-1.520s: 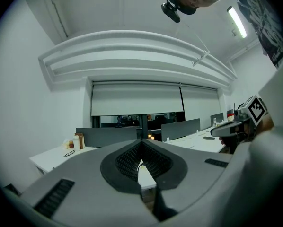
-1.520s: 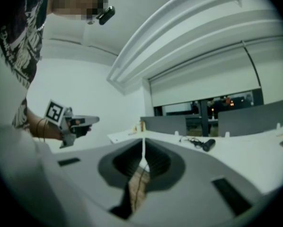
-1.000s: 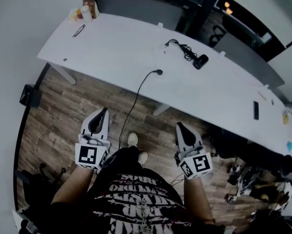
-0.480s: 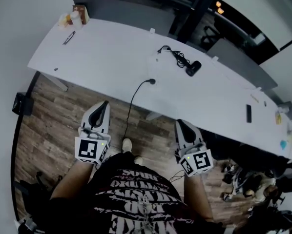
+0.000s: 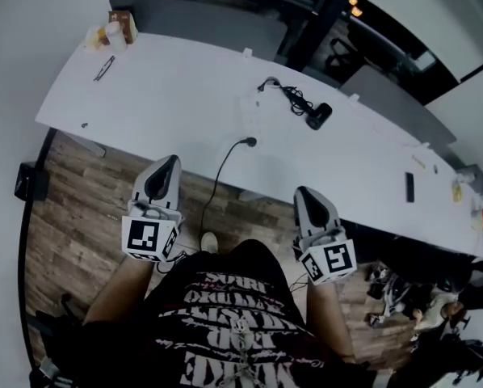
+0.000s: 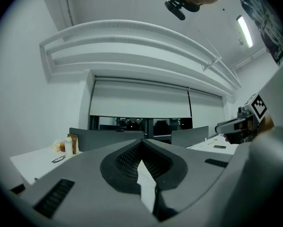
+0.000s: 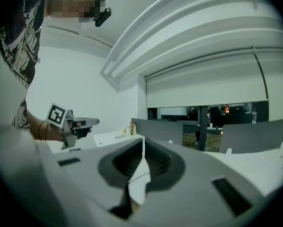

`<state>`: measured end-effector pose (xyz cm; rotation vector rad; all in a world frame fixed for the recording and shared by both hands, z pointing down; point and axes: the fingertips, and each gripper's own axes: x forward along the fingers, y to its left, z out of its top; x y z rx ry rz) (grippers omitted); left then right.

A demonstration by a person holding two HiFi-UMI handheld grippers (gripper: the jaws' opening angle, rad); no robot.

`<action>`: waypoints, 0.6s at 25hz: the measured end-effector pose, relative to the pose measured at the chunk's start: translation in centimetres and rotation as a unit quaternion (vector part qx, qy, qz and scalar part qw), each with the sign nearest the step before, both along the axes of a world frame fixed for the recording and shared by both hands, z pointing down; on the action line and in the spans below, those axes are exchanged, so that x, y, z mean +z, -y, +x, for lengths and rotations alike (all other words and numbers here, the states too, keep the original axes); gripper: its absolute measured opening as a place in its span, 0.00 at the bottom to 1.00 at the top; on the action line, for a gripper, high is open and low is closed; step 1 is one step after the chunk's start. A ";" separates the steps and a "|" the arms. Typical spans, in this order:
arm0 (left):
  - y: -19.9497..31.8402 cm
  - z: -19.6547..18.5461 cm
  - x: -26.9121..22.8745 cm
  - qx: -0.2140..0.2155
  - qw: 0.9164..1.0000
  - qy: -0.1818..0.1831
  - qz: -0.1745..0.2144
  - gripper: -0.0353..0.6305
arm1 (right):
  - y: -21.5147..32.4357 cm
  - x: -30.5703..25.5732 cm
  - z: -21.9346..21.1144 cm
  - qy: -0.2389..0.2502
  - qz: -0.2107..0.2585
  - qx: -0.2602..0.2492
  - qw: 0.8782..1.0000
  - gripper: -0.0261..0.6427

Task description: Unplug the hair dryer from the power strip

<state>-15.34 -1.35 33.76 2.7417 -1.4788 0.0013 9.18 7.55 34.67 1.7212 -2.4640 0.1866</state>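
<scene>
Finds hair dryer (image 5: pixel 319 116) flat on white table (image 5: pixel 169 79), long axis upper-left to lower-right in head view, bulky end lower-right, cord (image 5: pixel 283 89) trailing up-left | puts it well apart from both tongs, straight beyond right gripper (image 5: pixel 302 192) | reads left gripper (image 5: pixel 172 163) and right alike pressed together, empty, near table's front edge.

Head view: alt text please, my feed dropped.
A person stands at a long white table, holding the left gripper and right gripper shut and empty near its front edge. Farther across the table lies a black hair dryer with its cord, and a black cable hangs off the edge.
</scene>
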 end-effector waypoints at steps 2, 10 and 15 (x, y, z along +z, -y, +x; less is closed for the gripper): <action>0.3 -0.4 0.6 -0.001 1.000 -0.004 -0.012 0.09 | -0.2 0.3 -0.2 -0.003 -0.008 0.001 1.000 0.09; 0.8 0.0 1.9 0.008 0.999 -0.013 -0.029 0.09 | -0.1 0.7 0.1 -0.007 -0.030 0.005 1.000 0.09; 0.1 0.2 3.3 0.013 0.998 -0.019 -0.053 0.09 | -0.6 1.0 0.3 -0.007 -0.037 0.006 0.999 0.09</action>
